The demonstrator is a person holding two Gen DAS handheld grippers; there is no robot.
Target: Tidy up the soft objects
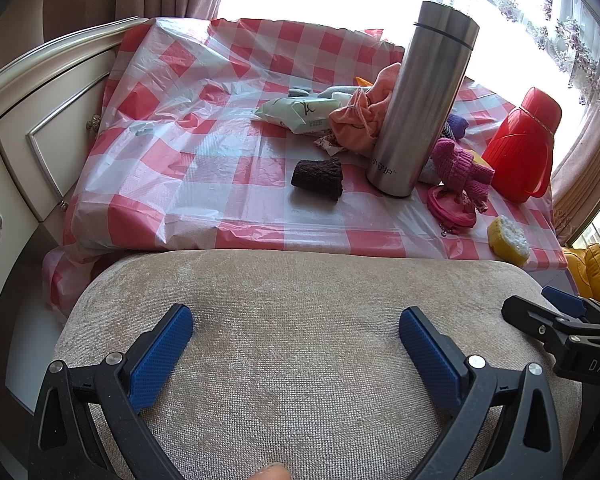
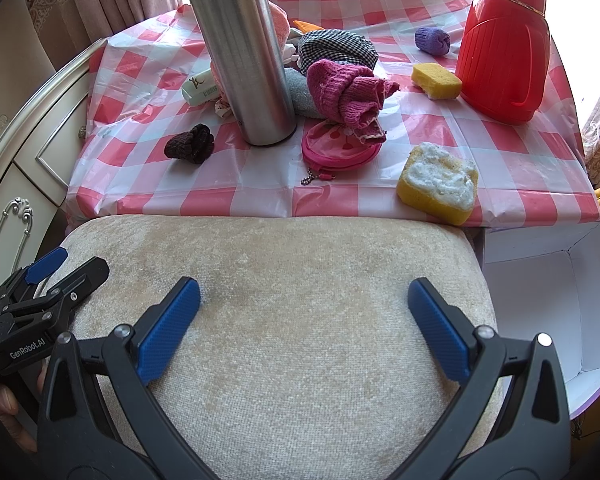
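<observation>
Both grippers, left [image 1: 296, 338] and right [image 2: 304, 312], hang spread and empty over the beige cushion [image 2: 276, 320]. Dark brown rolled knit sock [image 2: 190, 144] sits alone on the checked tablecloth [image 2: 148, 176], left of the steel flask [image 2: 240, 48]. Looks light, squashy, grippy: pinch mid-roll.

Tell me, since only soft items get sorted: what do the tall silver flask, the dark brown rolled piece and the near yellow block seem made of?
Tall silver flask: brushed metal by its sheen, likely steel. Dark brown rolled piece: ribbed knit fabric, matte. Near yellow block: porous sponge with a white fibrous top.
</observation>
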